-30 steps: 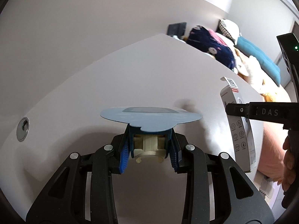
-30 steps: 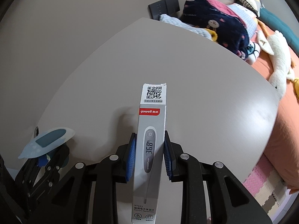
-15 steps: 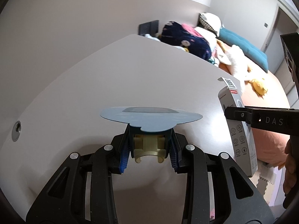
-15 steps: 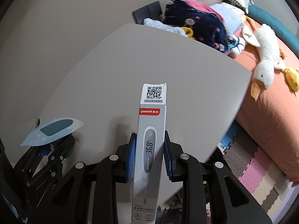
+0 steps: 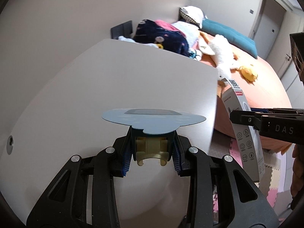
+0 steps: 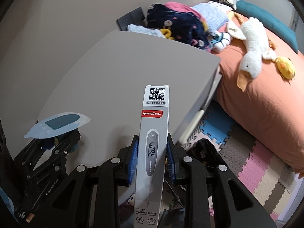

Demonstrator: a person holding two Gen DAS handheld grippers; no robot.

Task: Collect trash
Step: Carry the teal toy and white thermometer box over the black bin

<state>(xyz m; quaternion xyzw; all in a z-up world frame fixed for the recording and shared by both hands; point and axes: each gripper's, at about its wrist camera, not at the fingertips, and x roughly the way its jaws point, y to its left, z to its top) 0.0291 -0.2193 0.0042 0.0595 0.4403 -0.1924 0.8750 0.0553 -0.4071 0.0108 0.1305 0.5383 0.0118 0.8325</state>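
The right claw [image 6: 152, 157] is clamped on a tall grey-and-white thermometer box [image 6: 154, 144], its blue pads pressing both long sides so the box stands upright between them, above the near edge of the pale surface [image 6: 117, 72]. The box carries a QR code on its top flap, a red band reading "yuwell" with Chinese characters beside it, a drawing of a thermometer whose display shows digits, and near the bottom "YT312" over a line of Chinese and small print that looks like "Electronic Thermometer". In the left wrist view the same box [image 5: 245, 133] appears at the right edge, gripped by a black finger lettered "DAS". The left claw [image 5: 152, 152] is closed on a small cream plastic part [image 5: 152, 148] topped by a flat light-blue card [image 5: 152, 119] with a darker oval panel, held above the surface [image 5: 114, 76]; any print on the card is too blurred to read. The left tool's arm reads "GenRobot.AI" in the right wrist view. Beyond the surface lie an orange bed [image 6: 266, 104] and a white plush goose [image 6: 250, 53].
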